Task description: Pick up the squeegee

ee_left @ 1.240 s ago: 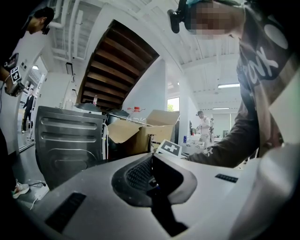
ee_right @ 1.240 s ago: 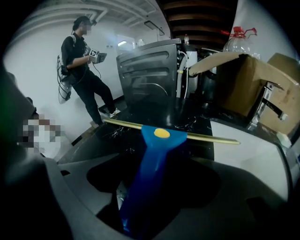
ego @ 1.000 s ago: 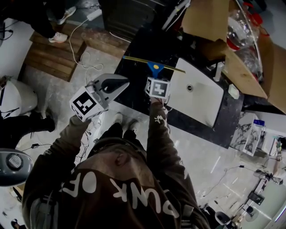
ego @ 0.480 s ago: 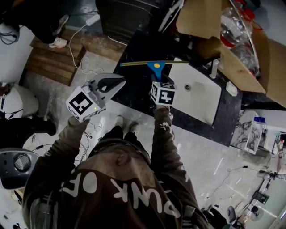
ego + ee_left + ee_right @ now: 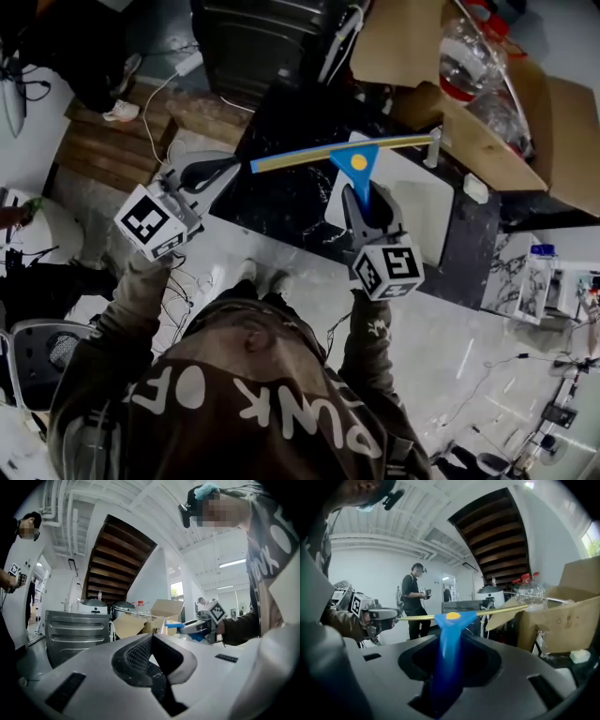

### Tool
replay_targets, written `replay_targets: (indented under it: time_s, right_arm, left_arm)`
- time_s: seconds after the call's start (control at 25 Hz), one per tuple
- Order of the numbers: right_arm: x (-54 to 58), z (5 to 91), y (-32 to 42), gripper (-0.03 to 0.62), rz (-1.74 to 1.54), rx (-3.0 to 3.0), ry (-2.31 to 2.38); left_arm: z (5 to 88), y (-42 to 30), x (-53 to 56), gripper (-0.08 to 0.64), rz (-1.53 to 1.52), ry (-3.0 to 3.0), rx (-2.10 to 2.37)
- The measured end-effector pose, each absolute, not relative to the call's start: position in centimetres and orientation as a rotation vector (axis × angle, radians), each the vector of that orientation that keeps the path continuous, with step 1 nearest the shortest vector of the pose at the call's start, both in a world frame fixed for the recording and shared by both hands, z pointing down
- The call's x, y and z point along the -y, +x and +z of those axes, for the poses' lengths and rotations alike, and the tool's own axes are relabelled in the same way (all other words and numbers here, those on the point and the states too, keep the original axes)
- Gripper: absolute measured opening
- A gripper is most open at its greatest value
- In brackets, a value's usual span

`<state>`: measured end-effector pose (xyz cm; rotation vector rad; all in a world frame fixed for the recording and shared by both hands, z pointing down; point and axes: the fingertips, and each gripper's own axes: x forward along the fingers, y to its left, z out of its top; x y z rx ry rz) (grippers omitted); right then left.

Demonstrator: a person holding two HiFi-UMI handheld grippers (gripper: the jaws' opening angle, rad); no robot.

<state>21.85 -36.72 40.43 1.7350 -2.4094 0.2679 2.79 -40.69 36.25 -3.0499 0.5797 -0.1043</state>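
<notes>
Squeegee [image 5: 357, 161] hangs above the dark tabletop [image 5: 281, 199], its blue handle clamped in my right gripper [image 5: 364, 199], whose jaws have just been closing on it; it seems light and stiff, so the handle is the best hold; my left gripper [image 5: 230, 165] has its jaws together, empty.

Cardboard box [image 5: 497, 141] crowds the squeegee [image 5: 356, 161] at right, left gripper [image 5: 225, 169] at left.

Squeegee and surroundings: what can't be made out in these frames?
Lower end of the squeegee handle: right gripper view, sunk between the jaws of the right tool.
The white basin: head view, partly covered by right tool and squeegee.
The cardboard box contents: head view, cut off by the top edge.
</notes>
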Motion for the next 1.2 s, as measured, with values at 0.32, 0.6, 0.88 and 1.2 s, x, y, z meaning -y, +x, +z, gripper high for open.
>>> replay_targets:
  time_s: [0.32, 0.6, 0.88, 1.2]
  right_arm:
    - [32.8, 36.0, 23.0, 0.143, 0.049, 2.488, 1.697]
    - [32.6, 35.4, 23.5, 0.143, -0.002, 2.488, 1.671]
    - [33.1, 34.7, 24.0, 0.143, -0.037, 2.503, 1.659]
    - [33.7, 34.8, 24.2, 0.143, -0.029, 2.510, 1.646]
  left_arm:
    - [33.7, 3.6, 39.8, 0.005, -0.088, -3.007, -0.592]
    - [32.8, 4.8, 39.1, 0.005, -0.067, -2.984, -0.582]
    - [32.4, 5.3, 39.2, 0.005, -0.044, -2.970, -0.594]
    - [32.4, 6.0, 39.5, 0.005, -0.050, -2.969, -0.586]
